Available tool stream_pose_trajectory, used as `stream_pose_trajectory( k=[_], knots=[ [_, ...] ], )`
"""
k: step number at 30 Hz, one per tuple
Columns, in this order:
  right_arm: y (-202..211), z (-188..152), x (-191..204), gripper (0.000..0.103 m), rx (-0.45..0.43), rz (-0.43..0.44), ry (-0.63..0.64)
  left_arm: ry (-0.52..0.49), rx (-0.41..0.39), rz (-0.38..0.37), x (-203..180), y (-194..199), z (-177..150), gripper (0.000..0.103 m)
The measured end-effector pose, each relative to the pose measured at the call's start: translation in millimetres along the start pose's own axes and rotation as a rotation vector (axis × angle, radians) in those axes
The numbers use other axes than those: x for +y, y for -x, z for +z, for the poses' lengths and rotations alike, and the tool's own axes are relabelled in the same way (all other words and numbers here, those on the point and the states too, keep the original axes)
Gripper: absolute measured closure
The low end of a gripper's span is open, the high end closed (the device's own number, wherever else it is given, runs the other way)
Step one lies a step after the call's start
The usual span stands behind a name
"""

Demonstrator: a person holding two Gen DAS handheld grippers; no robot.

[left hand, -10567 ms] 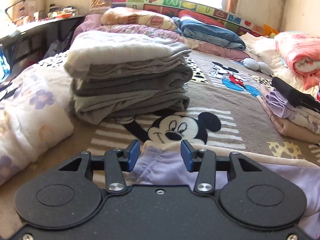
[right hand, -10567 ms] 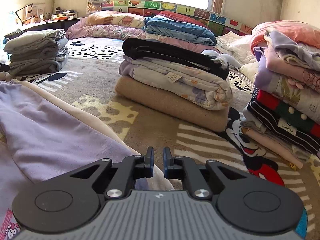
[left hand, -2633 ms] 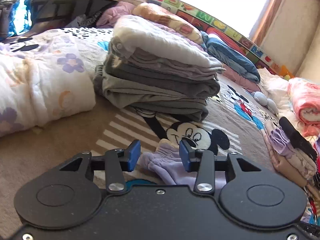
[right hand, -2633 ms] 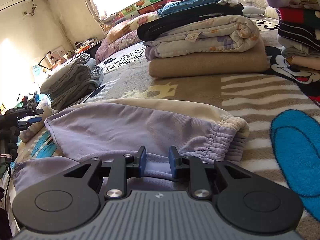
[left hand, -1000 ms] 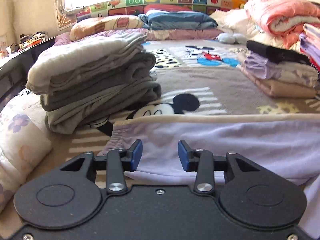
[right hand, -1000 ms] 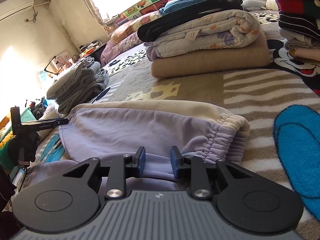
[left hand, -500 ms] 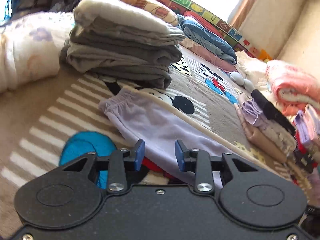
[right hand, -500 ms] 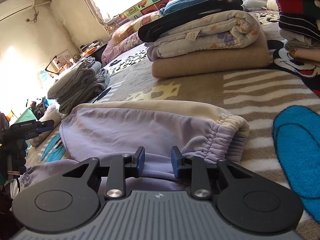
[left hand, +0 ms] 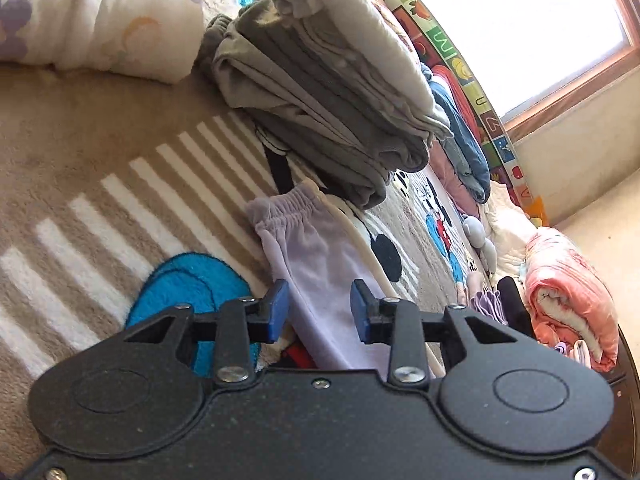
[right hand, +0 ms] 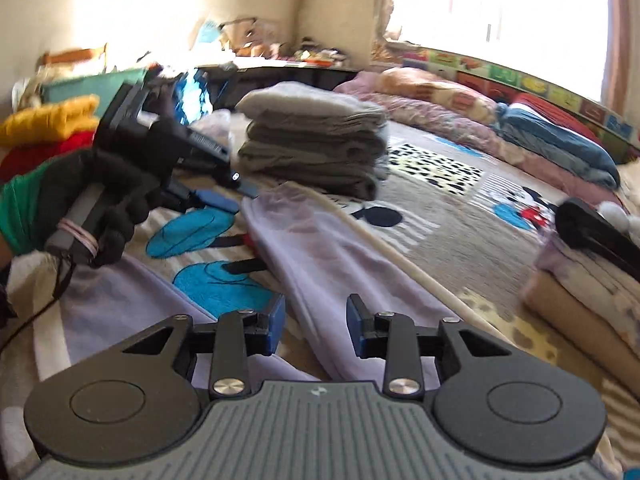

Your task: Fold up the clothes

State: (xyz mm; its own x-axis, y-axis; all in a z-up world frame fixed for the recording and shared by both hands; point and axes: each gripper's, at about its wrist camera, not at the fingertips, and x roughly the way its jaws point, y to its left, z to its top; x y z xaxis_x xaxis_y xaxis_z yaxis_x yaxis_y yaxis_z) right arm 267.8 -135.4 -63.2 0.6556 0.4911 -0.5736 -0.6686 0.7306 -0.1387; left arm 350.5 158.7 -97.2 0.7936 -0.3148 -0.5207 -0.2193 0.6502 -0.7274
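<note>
Mickey Mouse blanket (left hand: 100, 152), alphabet mat (left hand: 460, 68), window (left hand: 520, 12)

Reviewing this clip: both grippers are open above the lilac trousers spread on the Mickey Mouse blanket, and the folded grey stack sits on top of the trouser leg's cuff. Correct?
Not quite. In the left wrist view the grey stack lies on the blanket just beyond the cuff, not on it. The rest holds: the left gripper and right gripper are open over the lilac trousers.

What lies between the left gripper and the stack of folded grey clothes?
In the left wrist view, the lilac pants leg stretches from the open left gripper up to the grey stack; its elastic cuff ends just before the stack.
</note>
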Motion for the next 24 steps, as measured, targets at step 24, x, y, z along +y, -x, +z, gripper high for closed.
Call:
stream_pose_trajectory(
  k=[24],
  knots=[
    [-77.1,18.0,86.6,0.082,0.171,-0.056,0.440,0.023,-0.060,-0.058,34.5,-8.2,17.4,0.100]
  ],
)
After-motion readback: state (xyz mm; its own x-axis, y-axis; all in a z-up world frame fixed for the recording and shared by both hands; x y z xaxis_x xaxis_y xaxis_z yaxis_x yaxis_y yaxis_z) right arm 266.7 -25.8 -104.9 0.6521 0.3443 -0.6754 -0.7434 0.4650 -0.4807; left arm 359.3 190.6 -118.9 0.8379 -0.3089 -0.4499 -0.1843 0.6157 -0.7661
